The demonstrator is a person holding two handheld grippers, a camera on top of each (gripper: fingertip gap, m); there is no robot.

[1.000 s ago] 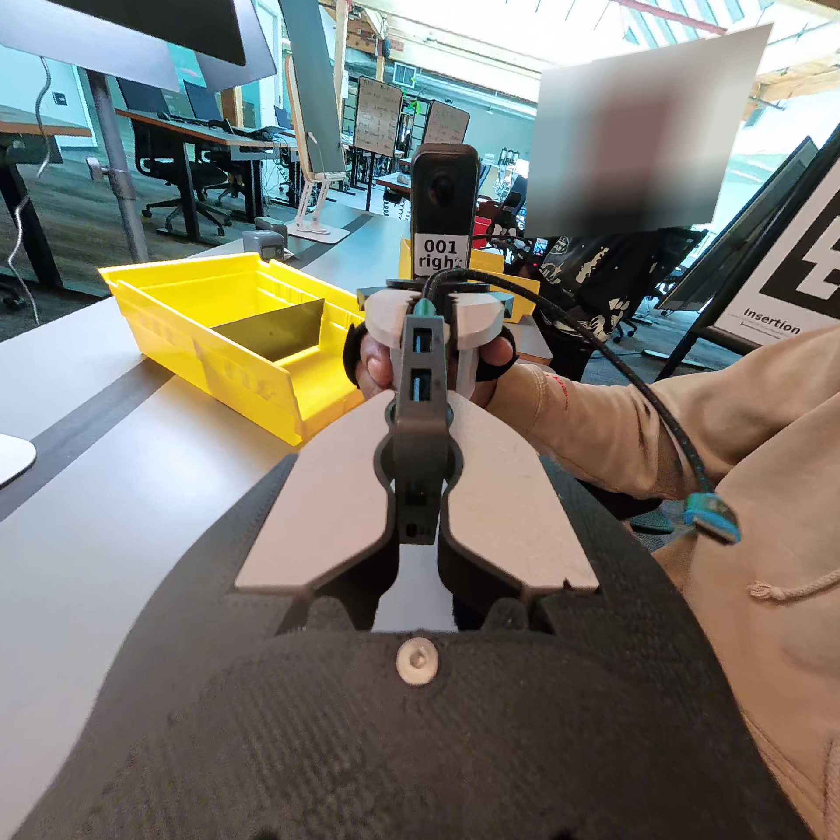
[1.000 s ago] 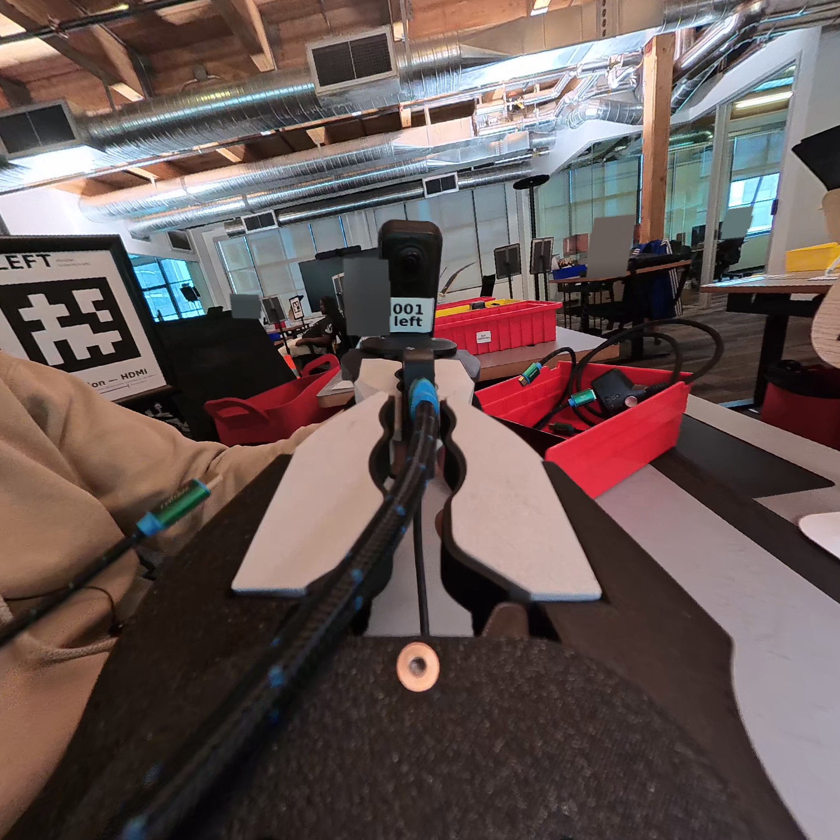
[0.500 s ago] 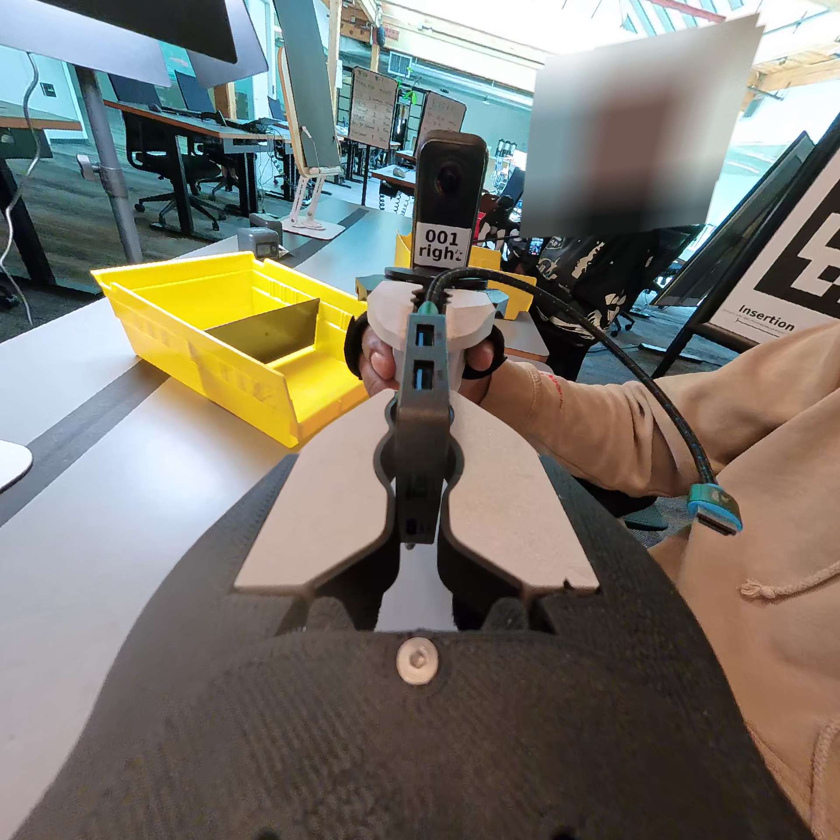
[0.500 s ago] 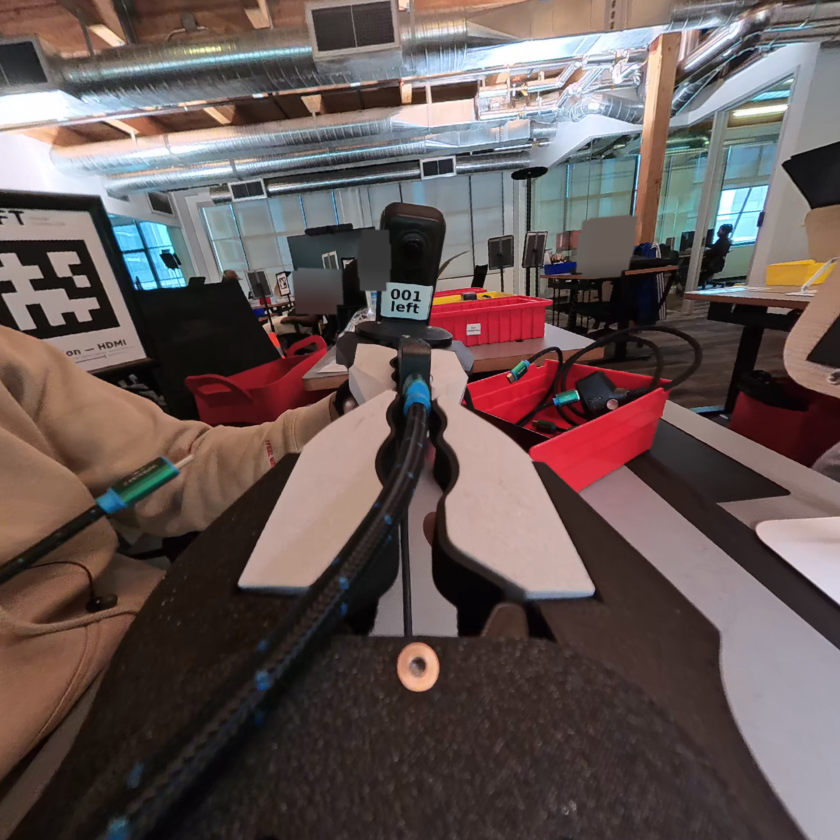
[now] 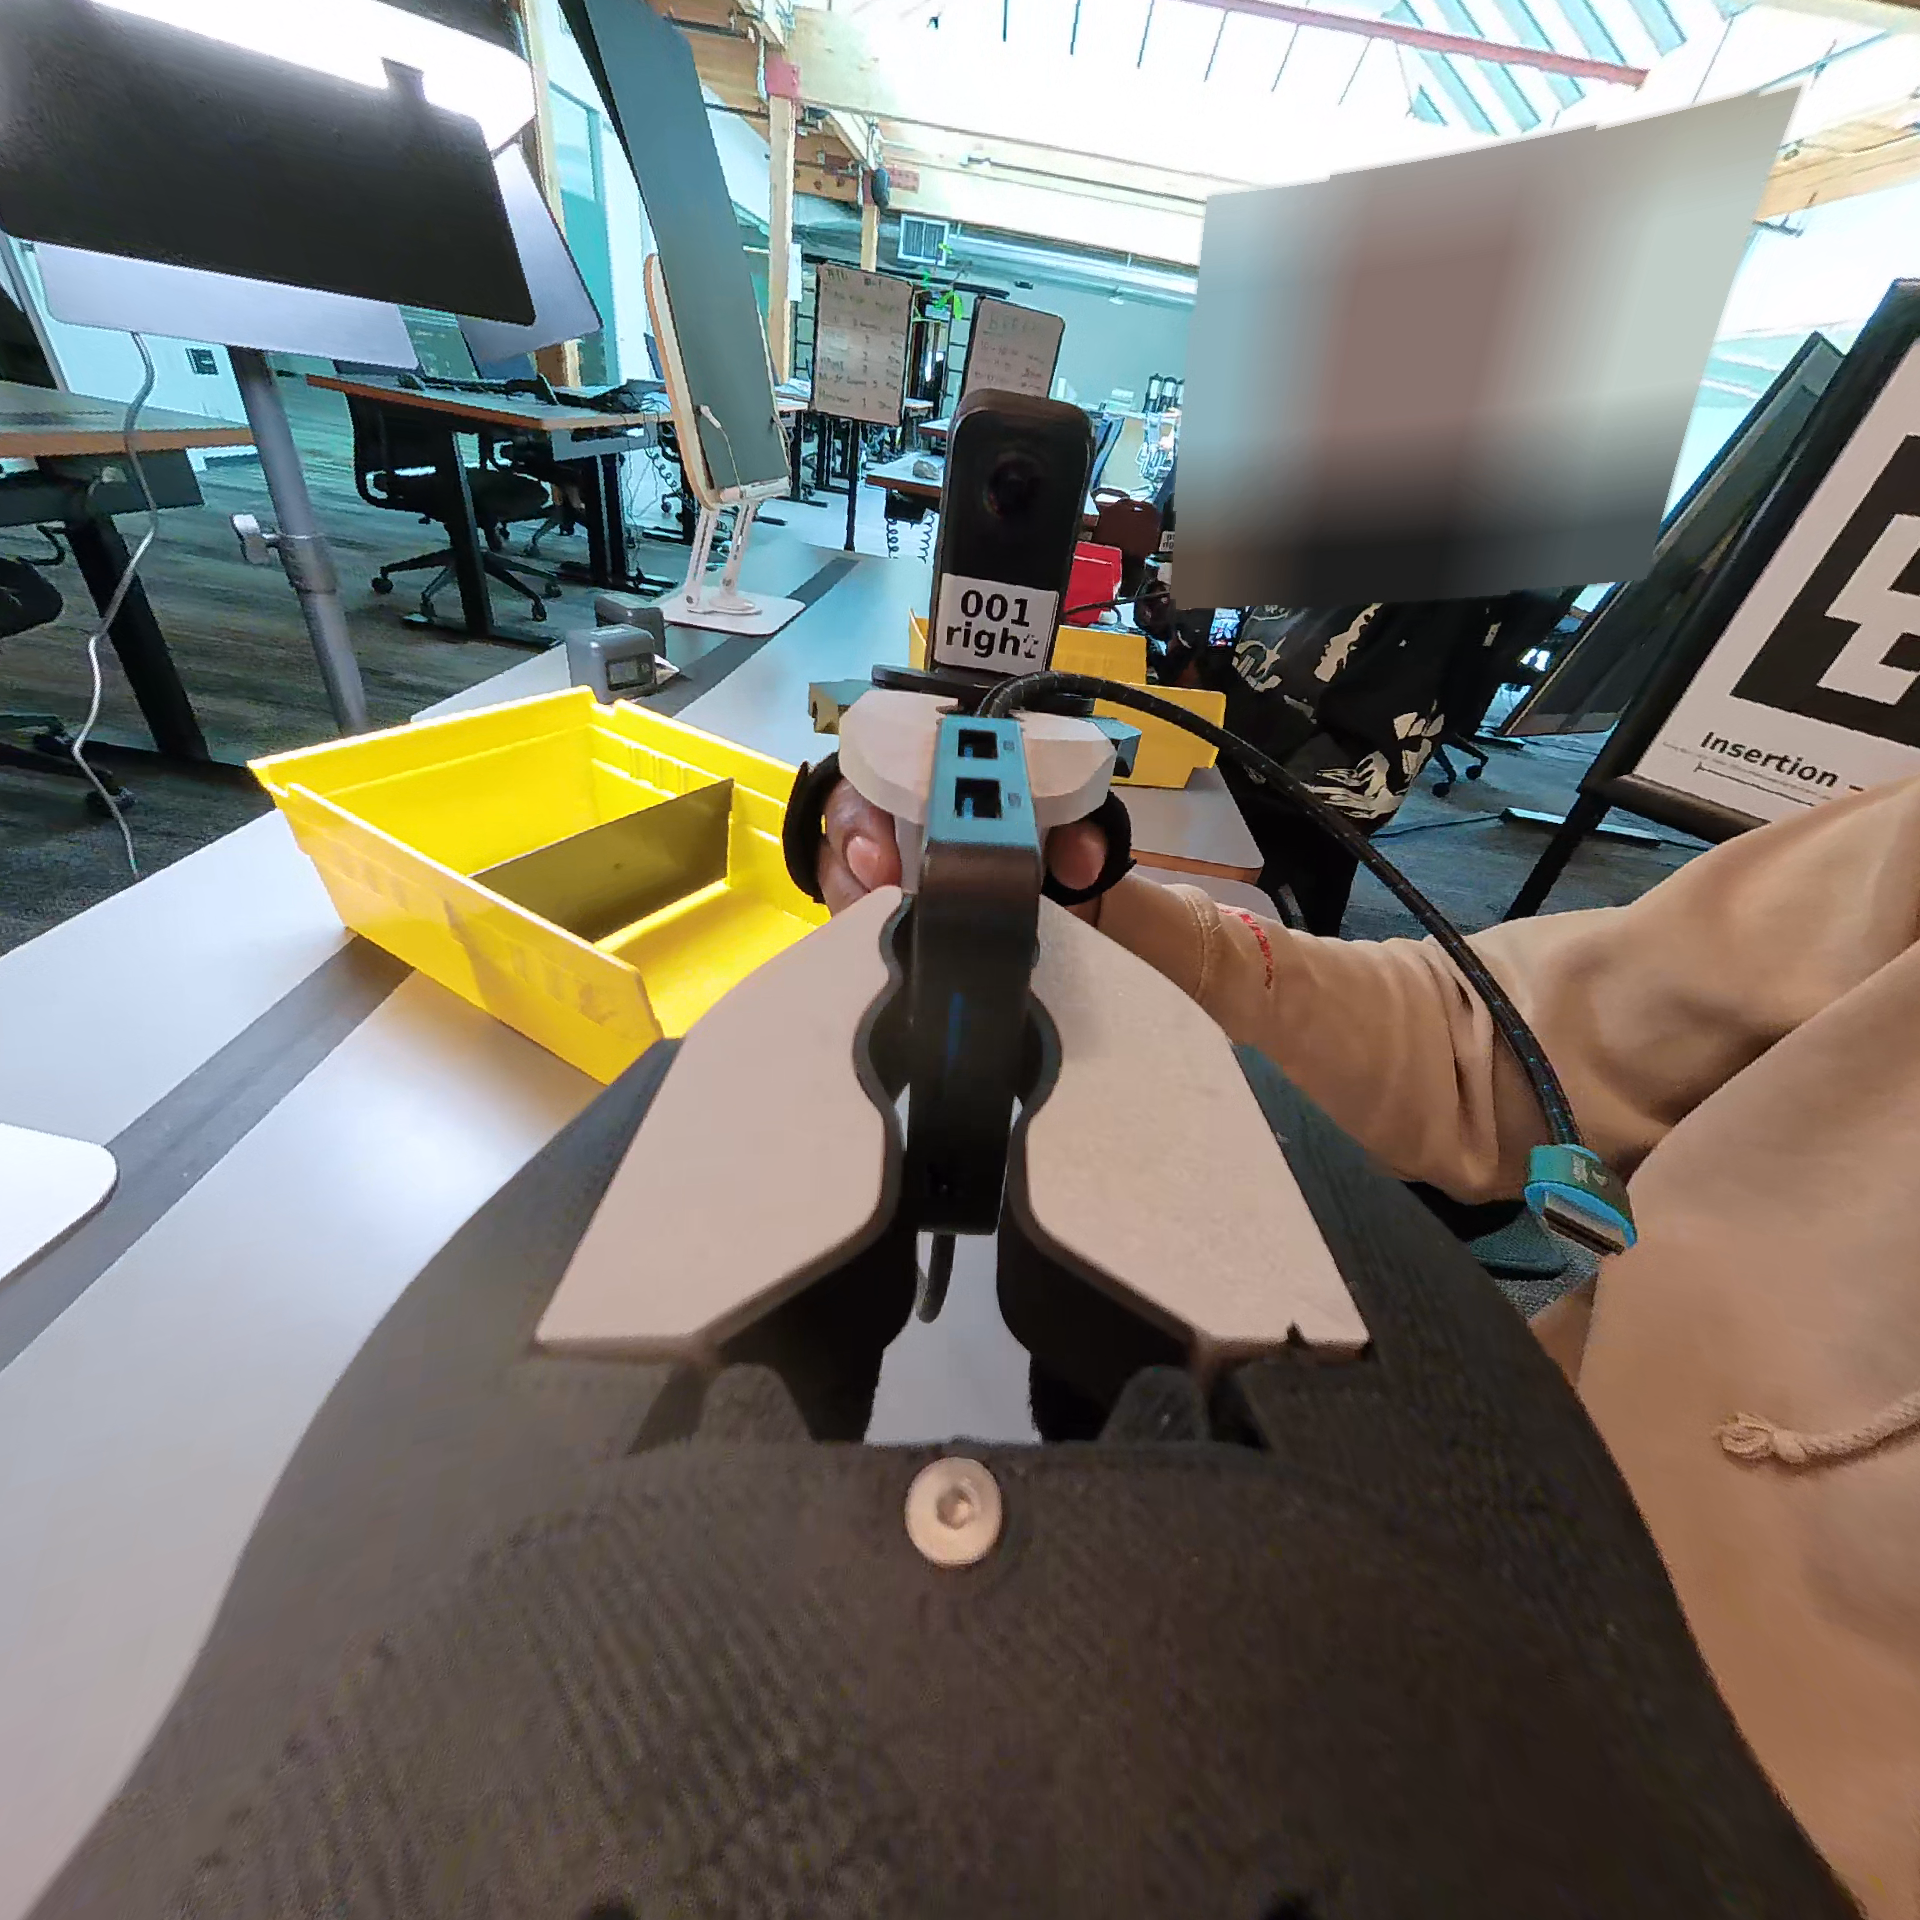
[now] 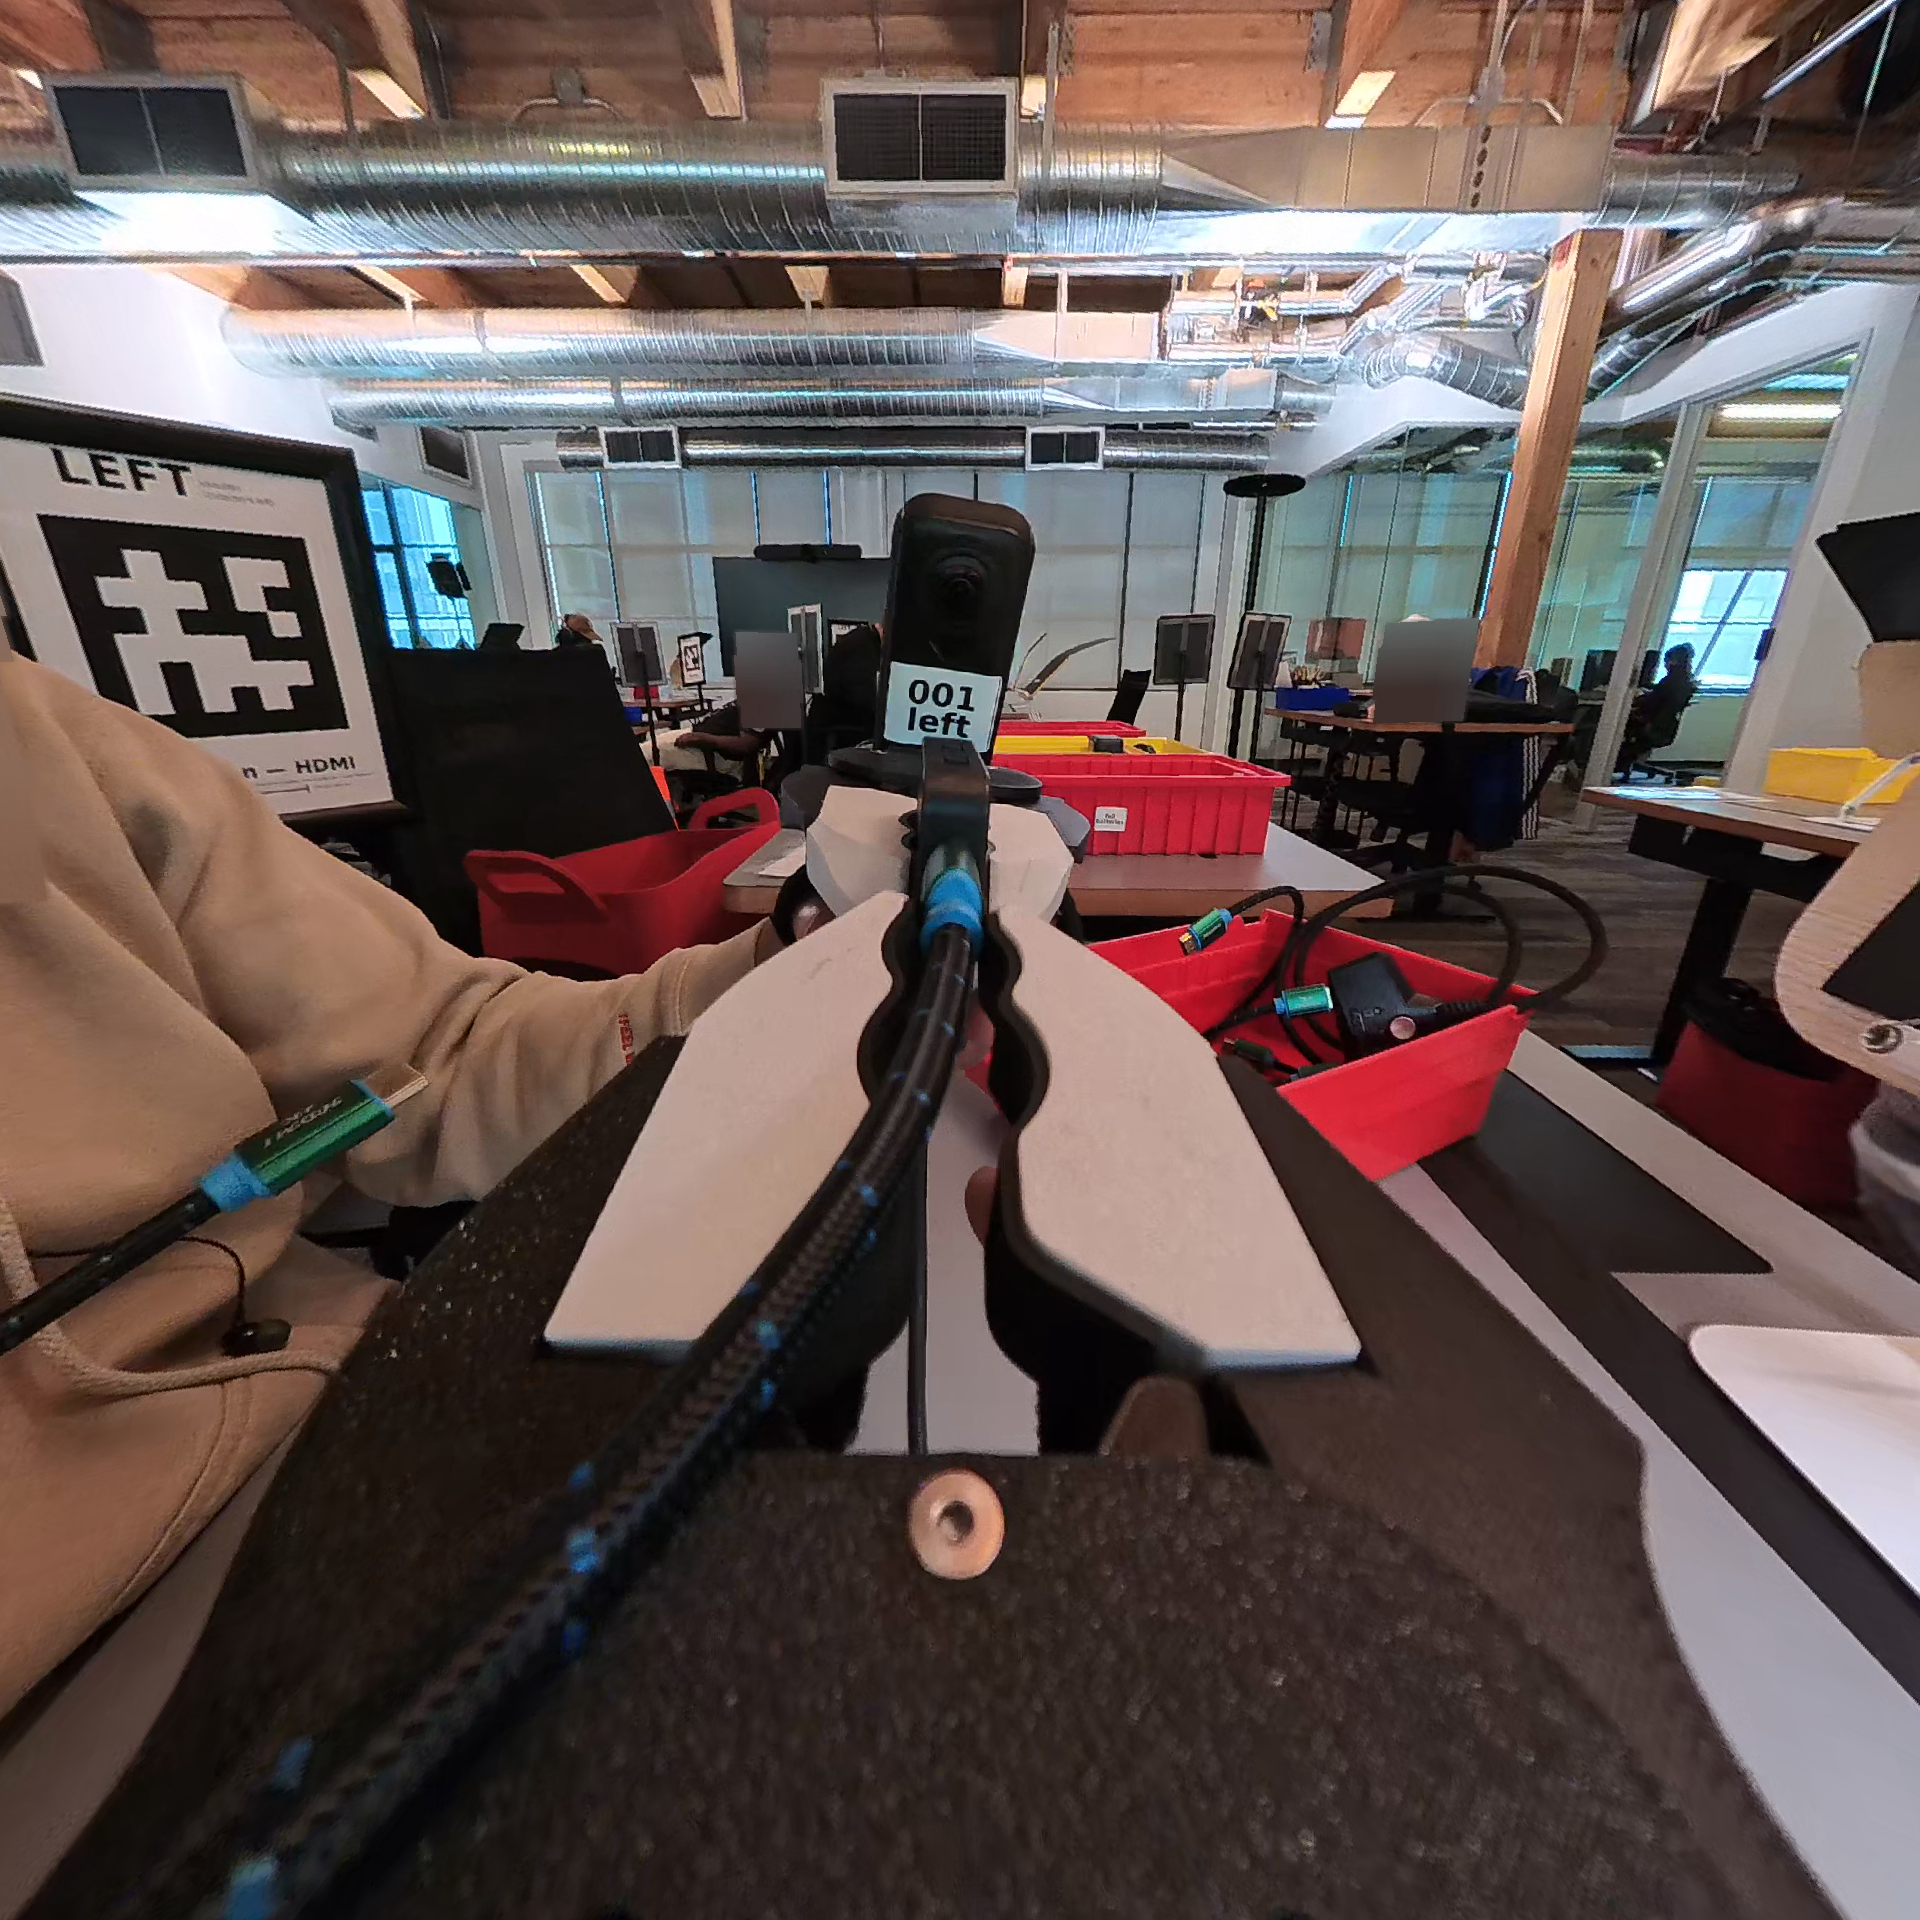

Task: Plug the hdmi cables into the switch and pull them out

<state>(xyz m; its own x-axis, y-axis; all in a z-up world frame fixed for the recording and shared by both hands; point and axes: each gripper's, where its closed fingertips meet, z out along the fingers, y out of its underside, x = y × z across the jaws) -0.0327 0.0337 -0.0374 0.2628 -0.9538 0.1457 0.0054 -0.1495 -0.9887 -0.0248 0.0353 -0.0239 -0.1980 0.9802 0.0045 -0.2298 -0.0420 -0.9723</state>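
My left gripper is shut on a black HDMI switch and holds it upright above the table. The switch's blue end face shows two open ports. My right gripper faces it, shut on the teal plug of a black braided HDMI cable. The plug meets the far end of the switch; how deep it sits is hidden. The cable loops to a free plug hanging by the person's beige sleeve, which also shows in the right wrist view.
A yellow bin with a dark divider stands on the grey table to the left. A red bin to the right holds more cables and a black adapter. White monitor bases lie nearby. A marker sign stands behind the person. My two grippers' fingertips are within a few centimetres of each other.
Both grippers stay shut and pressed together. The pair has tilted, so the switch's port end now shows as a blue face. The free plug has swung slightly.
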